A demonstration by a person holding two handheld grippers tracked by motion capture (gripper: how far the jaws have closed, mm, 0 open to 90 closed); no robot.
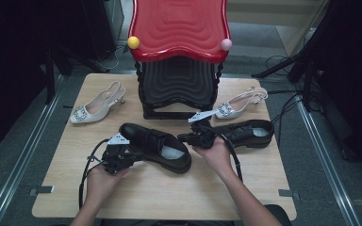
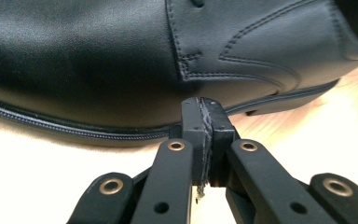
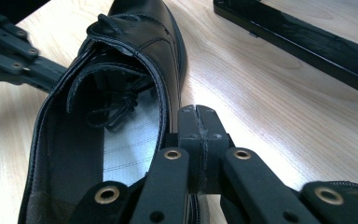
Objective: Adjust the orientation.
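A: Where is the near shoe point(image 1: 156, 146) placed?

B: It is laid slantwise on the table point(image 1: 169, 193), in front of the rack point(image 1: 179, 89), between both grippers.

A: How are the jaws held?

B: The left gripper point(image 2: 204, 109) is clenched on nothing, tips touching the shoe's side. The right gripper point(image 3: 199, 116) is likewise closed and empty, beside the heel rim.

A: Which step is judged to be in hand?

B: Nudging, it seems. For lifting, the jaws would need to be opened over the collar.
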